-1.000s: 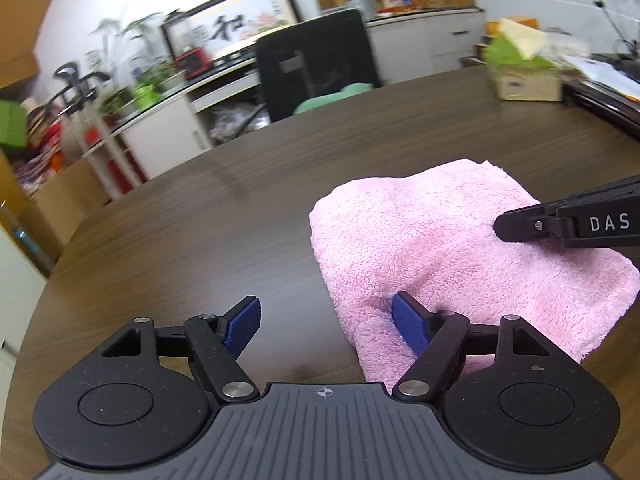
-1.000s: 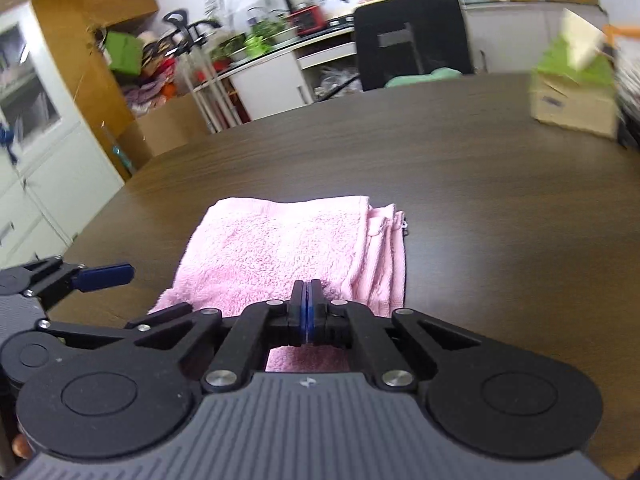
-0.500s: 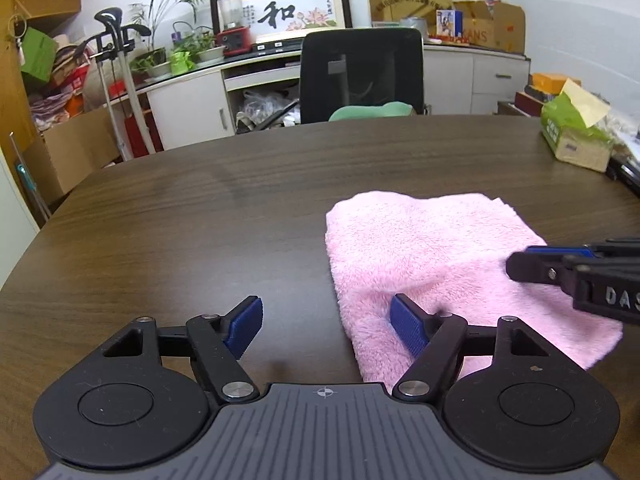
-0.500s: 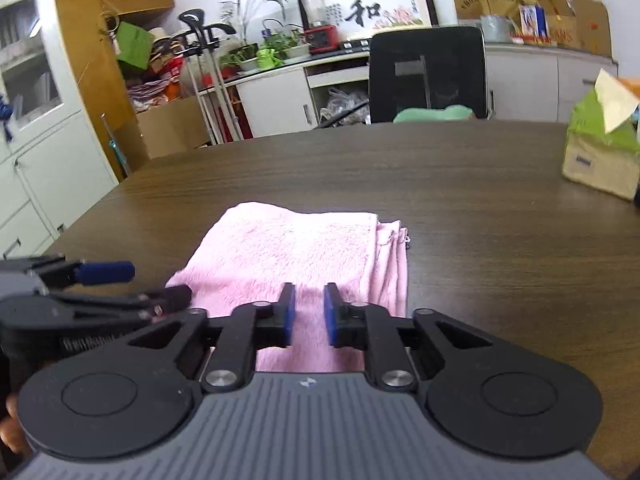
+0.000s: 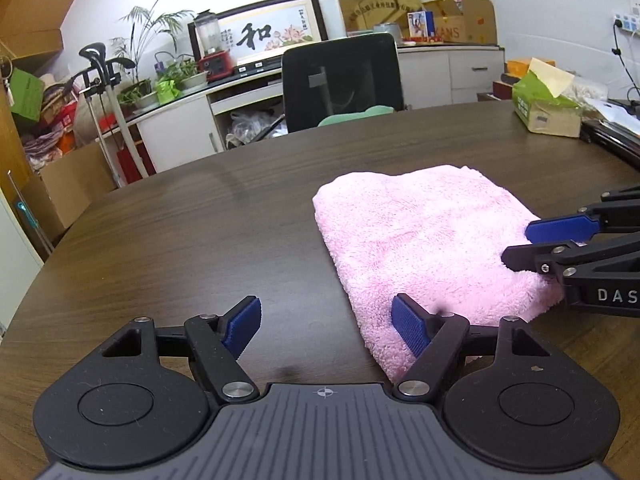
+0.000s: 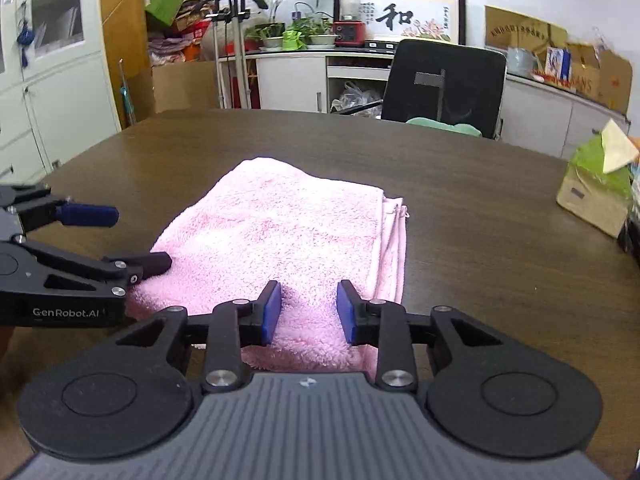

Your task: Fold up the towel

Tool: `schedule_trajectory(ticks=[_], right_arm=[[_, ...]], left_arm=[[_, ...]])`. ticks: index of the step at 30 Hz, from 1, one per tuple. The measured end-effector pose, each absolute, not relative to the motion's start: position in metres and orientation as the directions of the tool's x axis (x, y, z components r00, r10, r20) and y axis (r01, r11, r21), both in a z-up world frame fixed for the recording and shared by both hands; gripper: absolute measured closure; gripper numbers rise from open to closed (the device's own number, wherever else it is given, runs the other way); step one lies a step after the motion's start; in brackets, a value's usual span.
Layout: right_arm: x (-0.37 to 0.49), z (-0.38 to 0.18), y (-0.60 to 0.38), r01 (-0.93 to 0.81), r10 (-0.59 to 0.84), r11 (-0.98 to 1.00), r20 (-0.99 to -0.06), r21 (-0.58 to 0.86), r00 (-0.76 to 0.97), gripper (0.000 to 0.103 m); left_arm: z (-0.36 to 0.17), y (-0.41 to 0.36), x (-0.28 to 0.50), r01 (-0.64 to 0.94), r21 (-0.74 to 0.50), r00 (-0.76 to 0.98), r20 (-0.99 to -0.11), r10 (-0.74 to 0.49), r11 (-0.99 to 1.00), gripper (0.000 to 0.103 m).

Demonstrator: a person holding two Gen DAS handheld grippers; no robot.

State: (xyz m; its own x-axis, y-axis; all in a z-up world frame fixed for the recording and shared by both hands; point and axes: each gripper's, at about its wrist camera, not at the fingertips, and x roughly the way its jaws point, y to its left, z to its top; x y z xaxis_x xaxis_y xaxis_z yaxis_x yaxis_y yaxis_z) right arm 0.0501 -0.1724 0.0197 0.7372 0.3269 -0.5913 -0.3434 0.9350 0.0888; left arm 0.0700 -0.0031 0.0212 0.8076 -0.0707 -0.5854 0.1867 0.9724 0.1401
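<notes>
Pink towel (image 6: 288,240) lies folded on table (image 6: 480,208); left gripper (image 5: 326,322), right gripper (image 6: 308,312) both spread, empty (fold apparently done, nothing to grip).

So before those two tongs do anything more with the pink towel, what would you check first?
1. Left tongs open: ok, jaws spread wide.
2. Right tongs open: ok, blue pads apart, nothing pinched.
3. Pink towel lying flat on the dark wooden table: ok.
4. Layers lined up: not ok, thin edges stick out along its right side.
5. Room to fold: ok, the tissue box sits well off to the right.
6. Whether the tongs touch the towel: cannot tell; both sit low at its near edge.
</notes>
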Motion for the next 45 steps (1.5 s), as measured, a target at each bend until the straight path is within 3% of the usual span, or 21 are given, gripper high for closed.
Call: schedule_trajectory(ticks=[5, 12, 15, 17, 34, 45], right_arm=[[0.028, 0.033, -0.178, -0.314, 0.321, 0.944, -0.497, 0.101, 0.806, 0.055], [0.004, 0.031, -0.170, -0.274, 0.253, 0.961, -0.517, 0.036, 0.818, 0.043], [-0.002, 0.026, -0.175, -0.246, 0.224, 0.969, -0.529, 0.029, 0.818, 0.040], [-0.006, 0.023, -0.181, -0.222, 0.207, 0.974, -0.537, 0.038, 0.818, 0.029], [-0.007, 0.004, -0.187, -0.154, 0.141, 0.988, -0.617, 0.032, 0.775, 0.010], [-0.006, -0.003, -0.187, -0.111, 0.091, 0.994, -0.657, 0.012, 0.748, 0.001]], left_arm=[[0.030, 0.015, 0.055, 0.120, 0.020, 0.856, -0.509, -0.093, 0.993, 0.027], [0.028, 0.009, 0.029, 0.112, -0.123, 0.861, -0.483, -0.158, 0.986, 0.022], [0.023, -0.005, 0.017, 0.118, -0.100, 0.861, -0.485, -0.152, 0.988, 0.022], [0.019, -0.014, 0.011, 0.122, -0.077, 0.864, -0.483, -0.144, 0.990, 0.022], [0.013, -0.023, 0.002, 0.059, -0.028, 0.856, -0.513, -0.065, 0.998, 0.006], [0.004, -0.012, 0.009, 0.061, -0.110, 0.795, -0.596, -0.115, 0.992, 0.002]])
